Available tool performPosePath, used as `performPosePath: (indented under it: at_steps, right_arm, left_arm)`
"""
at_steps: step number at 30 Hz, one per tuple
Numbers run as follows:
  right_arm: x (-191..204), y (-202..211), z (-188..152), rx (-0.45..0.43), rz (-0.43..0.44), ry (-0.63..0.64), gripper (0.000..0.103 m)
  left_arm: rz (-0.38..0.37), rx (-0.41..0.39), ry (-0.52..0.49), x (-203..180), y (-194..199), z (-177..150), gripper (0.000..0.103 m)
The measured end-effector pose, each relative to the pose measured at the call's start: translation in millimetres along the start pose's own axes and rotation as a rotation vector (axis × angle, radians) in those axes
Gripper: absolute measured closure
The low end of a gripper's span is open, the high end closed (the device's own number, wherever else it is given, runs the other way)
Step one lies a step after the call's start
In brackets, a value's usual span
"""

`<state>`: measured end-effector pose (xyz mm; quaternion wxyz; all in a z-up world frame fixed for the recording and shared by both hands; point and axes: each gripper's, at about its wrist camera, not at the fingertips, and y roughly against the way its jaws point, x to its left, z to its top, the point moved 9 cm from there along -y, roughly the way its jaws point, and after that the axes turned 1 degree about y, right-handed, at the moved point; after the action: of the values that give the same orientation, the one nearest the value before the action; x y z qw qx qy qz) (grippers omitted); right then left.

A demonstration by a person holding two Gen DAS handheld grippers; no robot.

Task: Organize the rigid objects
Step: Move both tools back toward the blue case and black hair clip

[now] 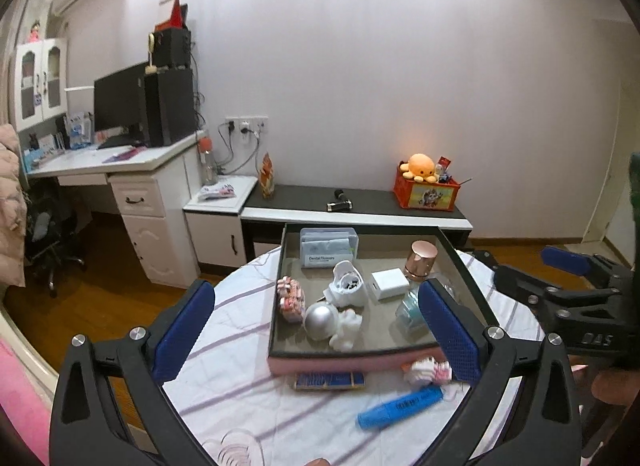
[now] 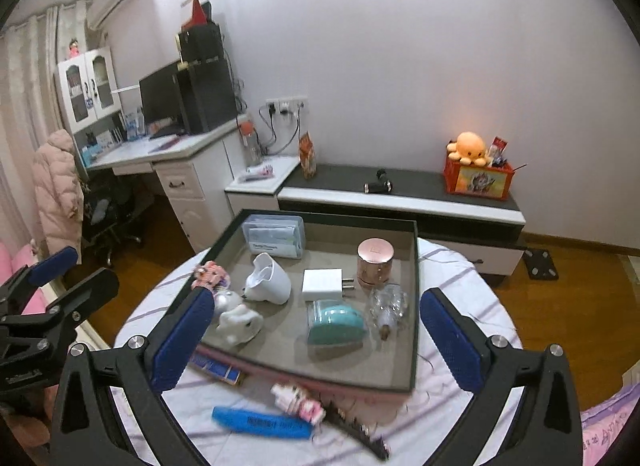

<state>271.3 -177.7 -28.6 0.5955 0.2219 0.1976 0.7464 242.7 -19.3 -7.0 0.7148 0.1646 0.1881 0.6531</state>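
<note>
Round table (image 1: 240,398) under a white cloth with thin purple stripes. On it sits a shallow dark-rimmed rectangular tray (image 2: 416,306) with a grey floor.

Left to right inside the tray, seen from the right wrist view: pink-and-white beaded trinket (image 2: 210,272) at the left wall; silver ball (image 2: 227,300) just beside it; small white ceramic figure (image 2: 239,324) touching the ball; white cone-shaped plastic holder (image 2: 267,280) lying tilted; white square plug adapter (image 2: 323,284) mid-tray; teal object in a clear case (image 2: 338,324) nearer the front; rose-gold cylindrical jar (image 2: 375,264) upright; clear glass piece (image 2: 388,306) just in front of the jar. Clear plastic box of dental flossers (image 2: 274,240) in the far left corner.

On the cloth in front of the tray: dark blue patterned flat case (image 1: 330,380), blue marker pen (image 1: 400,406), pink-and-white hair clip (image 2: 298,398).

Left gripper (image 1: 316,342): blue-padded jaws spread wide, nothing between the pads, held above the tray's front. Right gripper (image 2: 316,342): likewise wide, nothing gripped.
</note>
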Motion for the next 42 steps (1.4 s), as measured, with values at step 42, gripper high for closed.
performPosePath:
  at_steps: [42]
  right_arm:
    - [-56, 15, -155, 0.161, -0.099, -0.079, 0.000]
  left_arm:
    - [-0.133, 0.253, -0.164, -67, -53, -147, 0.000]
